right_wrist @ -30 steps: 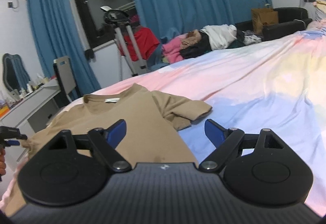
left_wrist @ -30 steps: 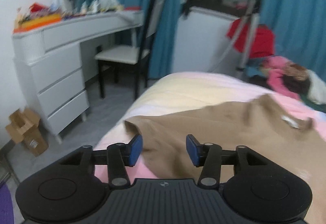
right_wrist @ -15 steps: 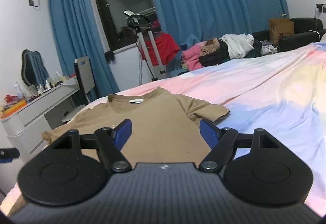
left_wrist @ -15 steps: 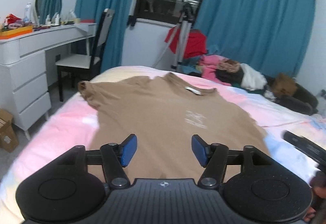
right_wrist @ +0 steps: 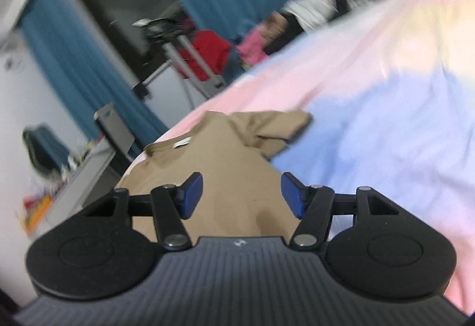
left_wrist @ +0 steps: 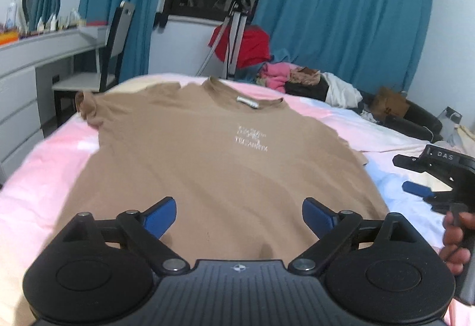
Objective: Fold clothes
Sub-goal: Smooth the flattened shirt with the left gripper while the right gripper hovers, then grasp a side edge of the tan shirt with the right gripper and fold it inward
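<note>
A brown T-shirt [left_wrist: 213, 154] lies spread flat on the pastel bed sheet [left_wrist: 44, 177], collar at the far end and white print on the chest. My left gripper [left_wrist: 239, 210] hovers over the near hem, its jaws opening wide and gripping nothing. At the right edge of the left wrist view, a hand holds my right gripper, one blue pad [left_wrist: 417, 190] showing. In the blurred, tilted right wrist view, my right gripper [right_wrist: 242, 189] is over the T-shirt [right_wrist: 225, 154] near its right side. Its jaws are closing, with cloth below them and no visible pinch.
A white dresser [left_wrist: 17, 82] and a chair [left_wrist: 112, 59] stand left of the bed. Beyond the far end are a tripod [left_wrist: 234, 38], a heap of clothes [left_wrist: 297, 79] and a cardboard box [left_wrist: 389, 103]. Blue curtains hang behind.
The left gripper swung from the shirt's left sleeve to the middle of the hem and its jaws widened. The right gripper rolled and its jaws narrowed. The shirt now lies flat.
</note>
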